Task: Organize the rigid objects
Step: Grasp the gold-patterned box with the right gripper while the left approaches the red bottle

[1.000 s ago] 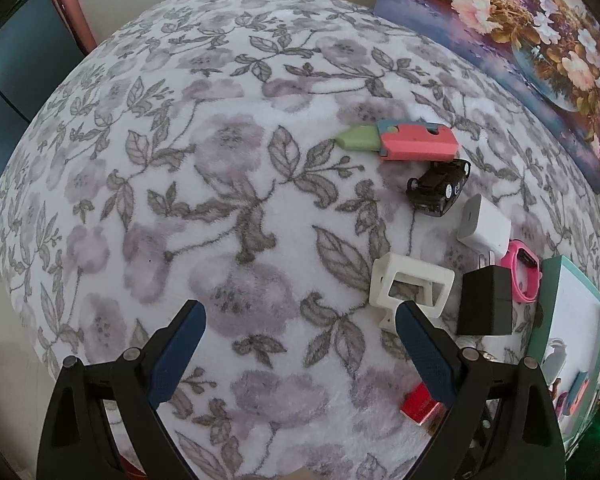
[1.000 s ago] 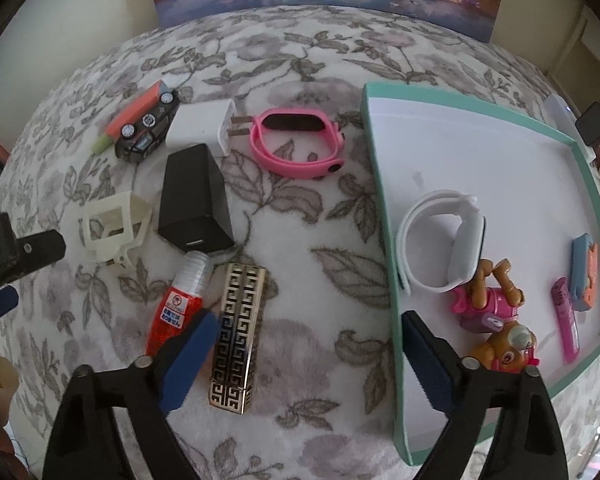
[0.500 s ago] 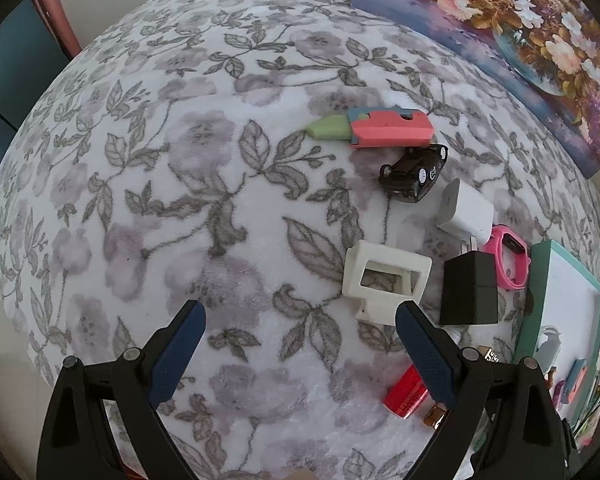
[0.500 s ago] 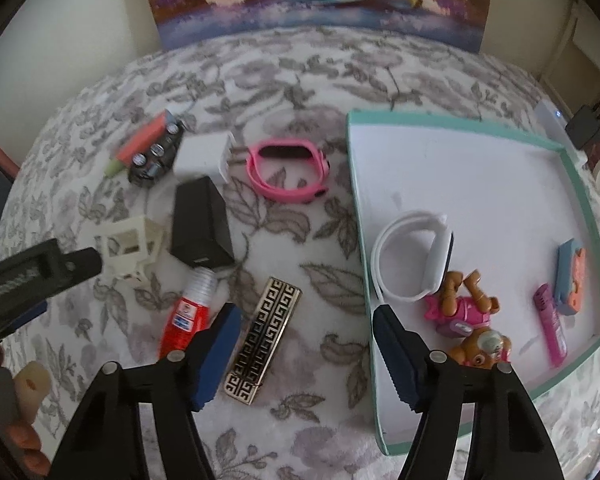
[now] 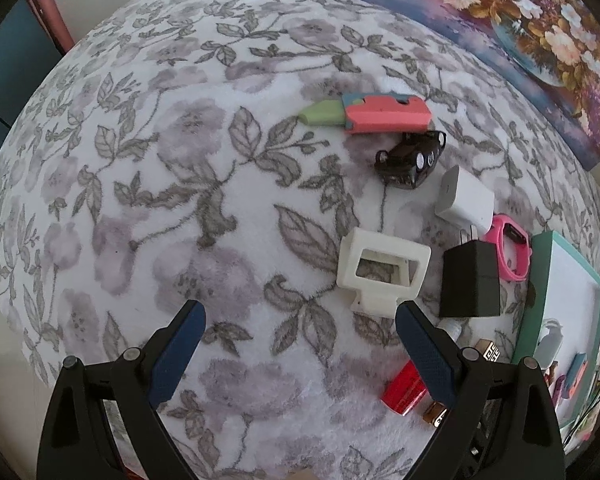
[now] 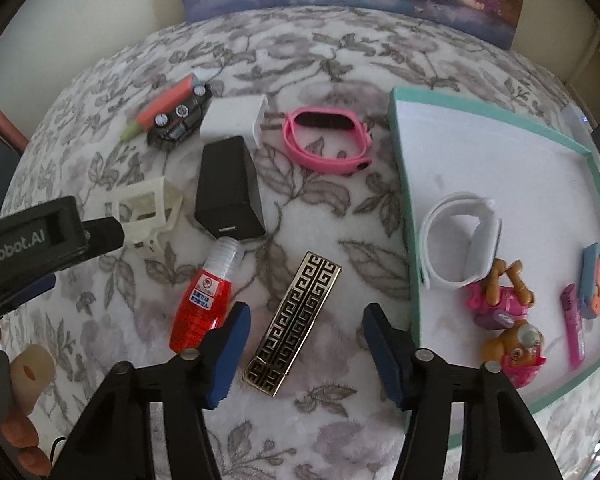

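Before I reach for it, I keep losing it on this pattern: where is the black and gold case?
In the right wrist view the black and gold case lies on the floral cloth between the right tool's open fingers, between the red bottle and the teal tray.

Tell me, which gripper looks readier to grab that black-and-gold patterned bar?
The right gripper, I'd say: its open jaws straddle the black-and-gold bar, beside the tray. The left gripper, also open, faces the white frame instead.

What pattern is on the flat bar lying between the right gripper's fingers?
A gold Greek-key pattern on black, on the flat bar; clearest in the right wrist view.
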A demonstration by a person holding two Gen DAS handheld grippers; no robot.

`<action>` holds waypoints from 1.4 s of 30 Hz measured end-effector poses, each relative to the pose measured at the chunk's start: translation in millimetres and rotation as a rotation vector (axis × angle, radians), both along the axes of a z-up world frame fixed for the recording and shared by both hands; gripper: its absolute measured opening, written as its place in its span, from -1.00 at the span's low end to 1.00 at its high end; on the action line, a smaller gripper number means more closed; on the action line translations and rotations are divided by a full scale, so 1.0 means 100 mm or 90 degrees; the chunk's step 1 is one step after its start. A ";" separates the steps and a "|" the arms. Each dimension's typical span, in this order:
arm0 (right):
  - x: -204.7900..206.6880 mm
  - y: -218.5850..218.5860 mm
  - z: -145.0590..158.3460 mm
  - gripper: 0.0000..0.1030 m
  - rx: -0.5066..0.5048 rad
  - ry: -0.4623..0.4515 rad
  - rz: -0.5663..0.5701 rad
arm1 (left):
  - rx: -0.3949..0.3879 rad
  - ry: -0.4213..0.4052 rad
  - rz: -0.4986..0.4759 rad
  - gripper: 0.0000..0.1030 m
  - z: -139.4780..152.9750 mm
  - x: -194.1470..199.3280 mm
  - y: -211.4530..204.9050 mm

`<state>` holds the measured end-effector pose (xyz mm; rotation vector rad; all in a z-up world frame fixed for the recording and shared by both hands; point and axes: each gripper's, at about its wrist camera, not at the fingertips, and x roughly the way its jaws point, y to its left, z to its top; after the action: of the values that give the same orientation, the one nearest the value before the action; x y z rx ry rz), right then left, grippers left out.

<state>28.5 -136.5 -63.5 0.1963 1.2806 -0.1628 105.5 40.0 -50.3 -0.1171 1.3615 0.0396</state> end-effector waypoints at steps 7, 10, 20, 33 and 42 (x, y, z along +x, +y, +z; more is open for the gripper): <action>0.02 0.00 -0.08 -0.13 -0.015 0.000 0.005 | -0.002 0.012 -0.025 0.86 -0.05 -0.01 -0.11; 0.03 0.04 -0.09 -0.35 -0.028 -0.002 0.024 | 0.000 0.014 -0.038 0.86 -0.05 -0.01 -0.16; 0.00 0.04 -0.11 -0.40 -0.045 -0.016 0.047 | -0.007 0.020 -0.059 0.86 -0.07 -0.04 -0.29; -0.05 -0.12 -0.01 -0.57 0.005 -0.020 0.013 | -0.034 0.029 -0.050 0.86 -0.07 -0.07 -0.24; -0.09 -0.35 0.29 -0.57 0.033 -0.064 -0.028 | -0.037 0.028 -0.069 0.86 -0.04 -0.10 -0.36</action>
<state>19.4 -171.7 -35.0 0.2736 1.1817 -0.1563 95.9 3.5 -54.4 -0.0921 1.4111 -0.0895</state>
